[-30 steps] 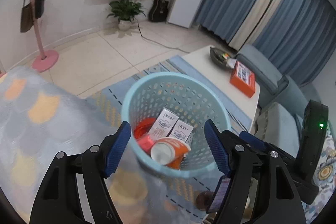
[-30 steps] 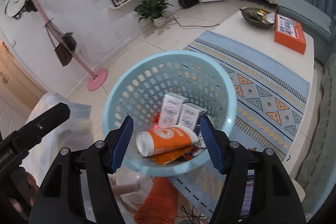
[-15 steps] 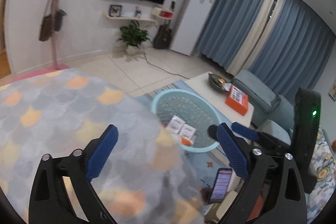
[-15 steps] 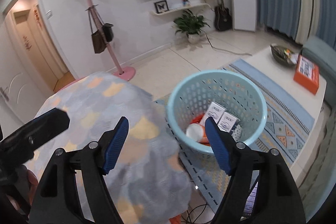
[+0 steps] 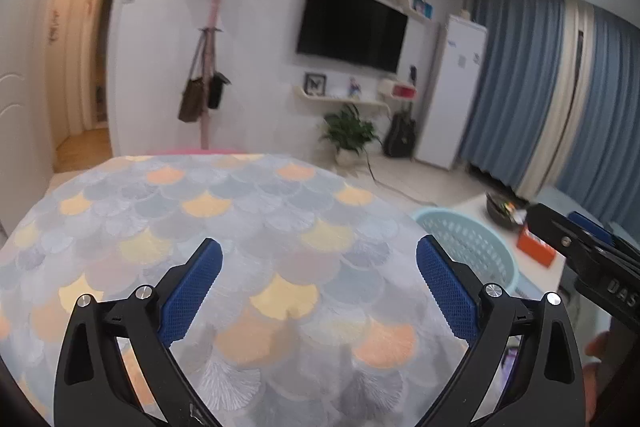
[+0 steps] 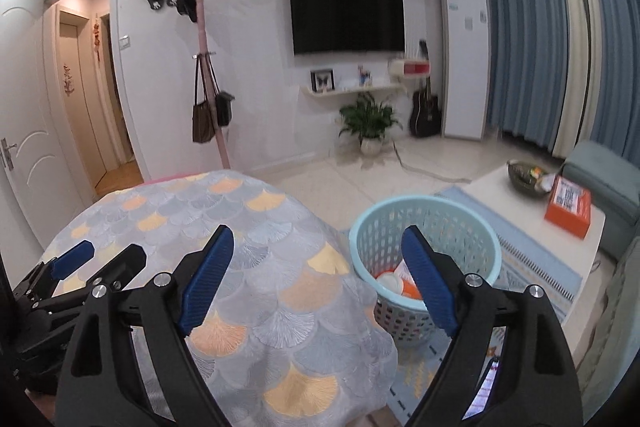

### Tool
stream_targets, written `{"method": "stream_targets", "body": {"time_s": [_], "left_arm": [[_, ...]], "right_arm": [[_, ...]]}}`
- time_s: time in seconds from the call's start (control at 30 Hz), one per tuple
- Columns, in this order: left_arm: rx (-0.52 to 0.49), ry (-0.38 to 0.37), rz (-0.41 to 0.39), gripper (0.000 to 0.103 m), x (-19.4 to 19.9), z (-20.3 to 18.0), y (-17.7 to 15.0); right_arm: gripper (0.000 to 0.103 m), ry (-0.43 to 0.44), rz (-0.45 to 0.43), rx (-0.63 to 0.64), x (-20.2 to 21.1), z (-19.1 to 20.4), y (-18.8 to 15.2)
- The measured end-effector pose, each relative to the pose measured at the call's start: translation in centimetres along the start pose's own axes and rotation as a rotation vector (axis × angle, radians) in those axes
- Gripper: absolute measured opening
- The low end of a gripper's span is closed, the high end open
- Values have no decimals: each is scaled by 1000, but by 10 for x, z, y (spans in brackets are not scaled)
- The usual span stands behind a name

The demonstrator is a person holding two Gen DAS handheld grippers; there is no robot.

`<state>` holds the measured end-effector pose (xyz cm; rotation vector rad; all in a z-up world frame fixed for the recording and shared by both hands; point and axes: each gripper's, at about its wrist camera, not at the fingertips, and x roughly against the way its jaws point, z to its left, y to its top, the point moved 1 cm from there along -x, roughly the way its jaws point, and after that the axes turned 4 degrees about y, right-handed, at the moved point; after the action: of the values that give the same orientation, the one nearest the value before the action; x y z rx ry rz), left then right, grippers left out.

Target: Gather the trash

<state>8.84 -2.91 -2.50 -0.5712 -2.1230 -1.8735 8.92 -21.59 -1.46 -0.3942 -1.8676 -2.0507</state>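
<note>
Trash sits gathered in the pale blue basket [image 6: 426, 223], which stands on the floor just right of the round table [image 6: 224, 239] with its fish-scale cloth: a white-and-orange cup [image 6: 396, 283] lies at the bottom, half hidden behind the right gripper's [image 6: 316, 277] far finger, and whatever else is in there cannot be made out from this angle. Both tools hold nothing. The right gripper's blue pads have just been spreading and stand well apart with only cloth and basket behind them; the left gripper [image 5: 318, 291] has also been opening, its pads are spread wide over bare tablecloth, and nothing lies between them. From the left wrist view the basket's rim [image 5: 460, 223] shows only as a sliver past the table's right edge, with the right tool's black body beside it. The tabletop looks bare in both views, so collecting seems close to finished here, unless more litter lies beyond what these views show. Should the basket be the next thing lifted, it will likely feel light but a little springy, thin perforated plastic that flexes when squeezed; the stiffer rolled rim is the sensible place to pinch, one pad inside and one outside. The cup, if it needs reseating, is light, smooth and easily crushed, so a gentle hold across its body would suit better than a hard clamp.
</note>
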Motion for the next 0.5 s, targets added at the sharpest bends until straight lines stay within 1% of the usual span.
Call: {"method": "stream_targets", "body": {"time_s": [0.07,0.17,0.23,0.37,0.5], "left_arm": [[12,33,-35,95,2,4,-6],[-1,88,-62,95,7,7,-6],[7,148,-89,95,9,12,-5],[49,185,-83,95,10,22,-3],[56,203,-68,95,9,24,-3]], "right_arm": [[82,4,-16,3,1,0,-3],[82,24,-31,-2,-2,-2,-6],[82,44,-22,-19,-9,-4,-9],[82,77,0,-29,-24,-1,-14],[82,102,10,-32,-36,3,-17]]}}
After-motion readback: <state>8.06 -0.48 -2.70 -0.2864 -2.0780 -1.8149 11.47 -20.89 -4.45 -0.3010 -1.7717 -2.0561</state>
